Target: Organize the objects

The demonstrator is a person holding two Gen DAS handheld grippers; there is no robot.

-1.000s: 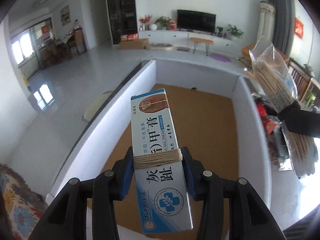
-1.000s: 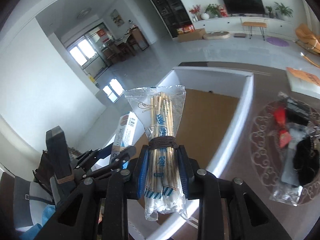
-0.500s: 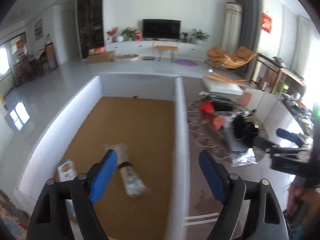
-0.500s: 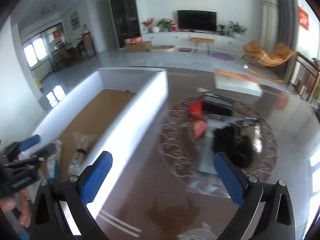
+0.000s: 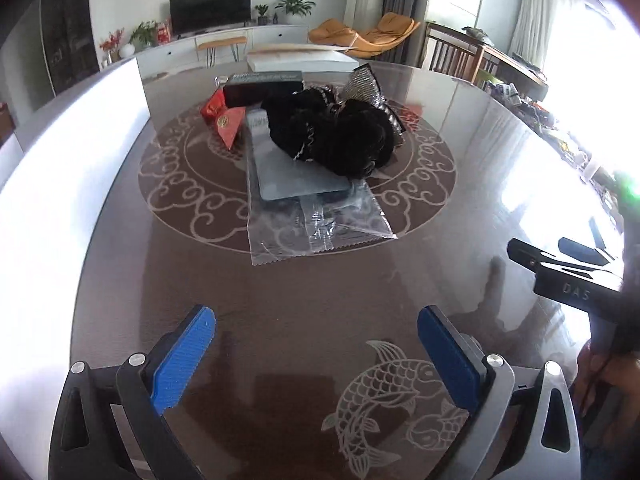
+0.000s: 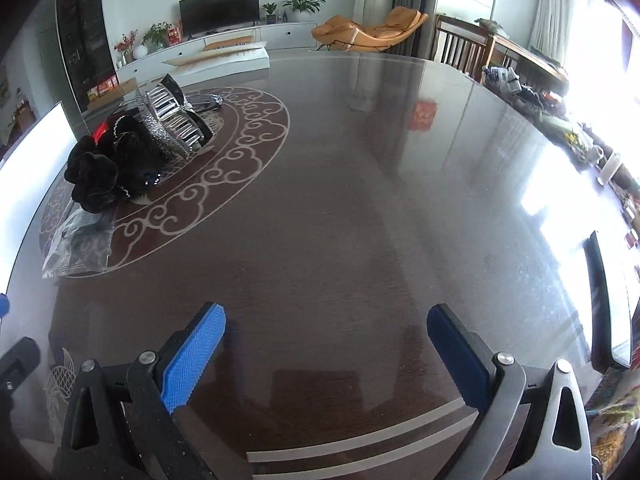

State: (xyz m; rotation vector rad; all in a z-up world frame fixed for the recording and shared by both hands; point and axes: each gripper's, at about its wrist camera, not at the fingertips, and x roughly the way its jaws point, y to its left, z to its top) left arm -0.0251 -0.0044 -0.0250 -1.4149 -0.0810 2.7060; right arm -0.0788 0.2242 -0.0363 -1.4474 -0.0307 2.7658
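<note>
The left claw (image 5: 316, 354) had just been spreading and stood wide apart with nothing between its blue pads, above the dark glossy counter (image 5: 360, 288); the right claw (image 6: 326, 354) was likewise wide apart and empty; ahead on the counter's cloud-patterned circle lay the pile: a black fuzzy bundle (image 5: 332, 132) atop a grey flat packet (image 5: 292, 180), a clear plastic bag (image 5: 320, 228) nearest, a red packet (image 5: 228, 120) and a black box (image 5: 262, 88) behind; a silver hair clip (image 6: 172, 120) touched the bundle.

Television (image 5: 211, 6) on white cabinet (image 5: 224, 42); orange lounge chair (image 6: 370, 28); potted plant (image 6: 302, 2).
</note>
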